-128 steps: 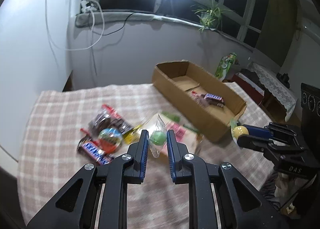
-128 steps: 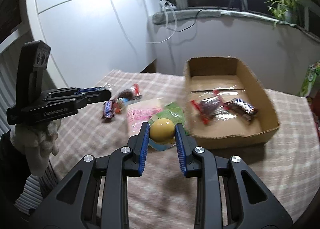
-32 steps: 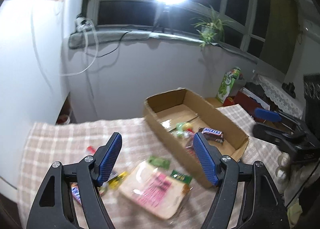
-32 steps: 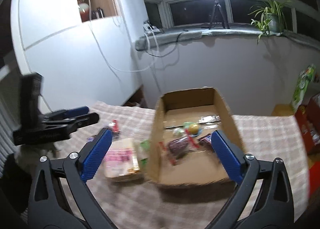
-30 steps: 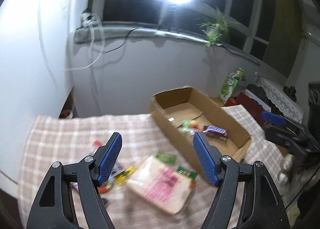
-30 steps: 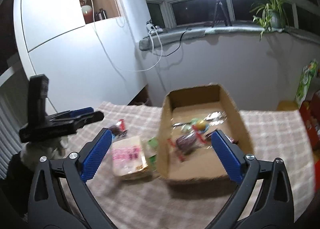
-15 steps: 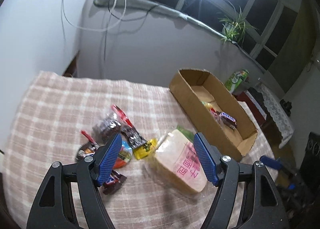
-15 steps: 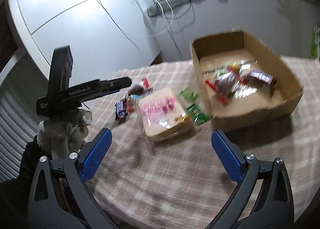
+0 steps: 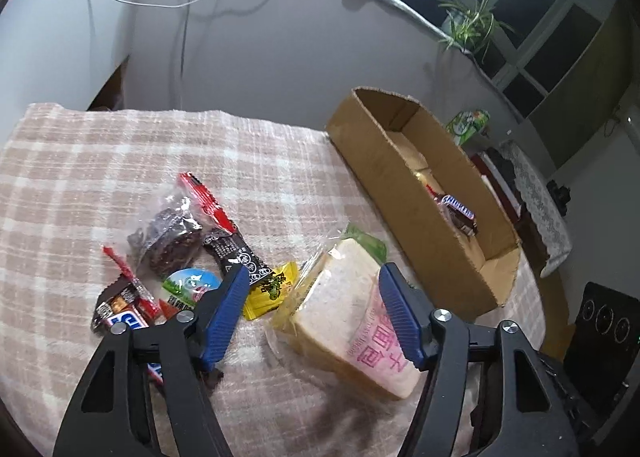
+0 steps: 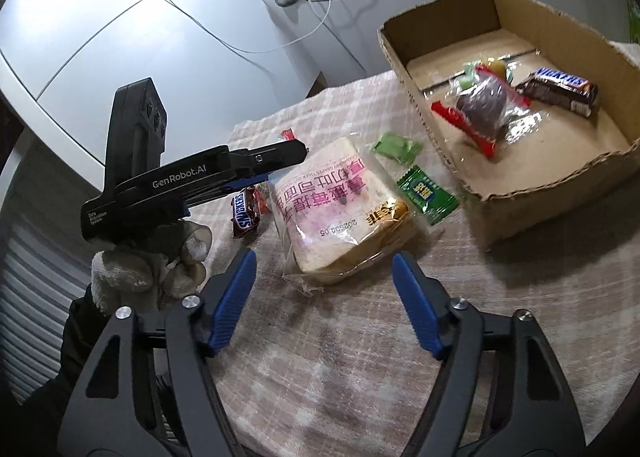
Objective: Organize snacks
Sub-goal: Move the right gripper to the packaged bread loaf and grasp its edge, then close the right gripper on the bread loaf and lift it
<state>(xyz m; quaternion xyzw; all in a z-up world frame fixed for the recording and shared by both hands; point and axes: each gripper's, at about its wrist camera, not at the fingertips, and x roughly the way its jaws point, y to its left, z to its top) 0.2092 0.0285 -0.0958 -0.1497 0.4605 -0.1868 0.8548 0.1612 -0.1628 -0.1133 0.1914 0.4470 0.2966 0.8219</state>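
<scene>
A wrapped bread sandwich (image 9: 344, 309) (image 10: 332, 209) lies on the checked cloth beside the cardboard box (image 9: 400, 185) (image 10: 424, 113). My left gripper (image 9: 313, 269) (image 10: 296, 149) hovers over it and a yellow packet (image 9: 272, 285), its jaws closing with nothing pressed. My right gripper (image 10: 324, 255) hangs just short of the bread's near edge, its jaws closing too and holding nothing. In the box lie a Snickers bar (image 10: 560, 91) (image 9: 458, 209), a red-edged dark snack (image 10: 484, 105) and small candies (image 10: 480, 67).
Loose snacks left of the bread: a dark snack in clear wrap (image 9: 168, 241), a black packet (image 9: 236, 253), a round cup (image 9: 192, 283), a Snickers (image 9: 120, 317) (image 10: 244, 211). Green packets (image 10: 426, 193) lie between bread and box. A gloved hand (image 10: 148, 261) holds the left gripper.
The candies both grippers held earlier now lie in the box. Both grippers have since dropped towards the table and tilted down onto the bread, and their jaws have narrowed.
</scene>
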